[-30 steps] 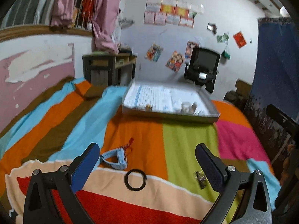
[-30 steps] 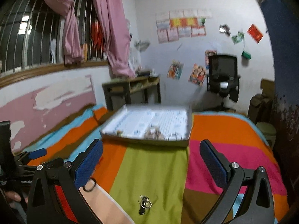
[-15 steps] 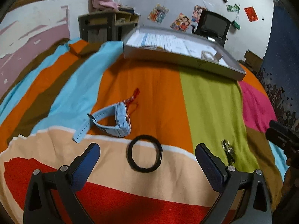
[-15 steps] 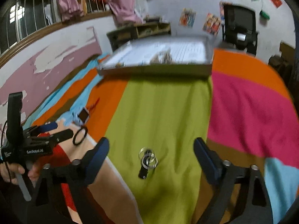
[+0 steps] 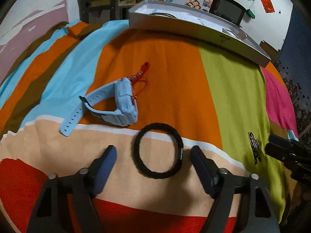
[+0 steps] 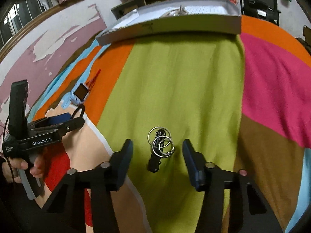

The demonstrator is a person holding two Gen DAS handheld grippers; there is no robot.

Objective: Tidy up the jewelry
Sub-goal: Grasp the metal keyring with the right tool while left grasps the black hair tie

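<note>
A black hair band lies flat on the bed's striped blanket, across the white line where the peach stripe meets the orange one, and sits between the spread blue fingers of the left gripper, whose jaws stand wide apart and touch nothing. Just beyond the band, on the orange stripe, a pale blue watch rests on its side with its strap buckled into a loop and the loose strap end reaching onto the peach stripe; a thin red cord trails away from the far side of the watch. On the green stripe lies a bunch of metal key rings fixed to a small dark piece, framed by the fingers of the right gripper, which is likewise open and holds nothing. In the right wrist view a hand grasps the handle of the left gripper over the red and peach stripes. At the far side of the bed sits a shallow grey tray with a white gridded lining and a few small items too blurred to make out.
</note>
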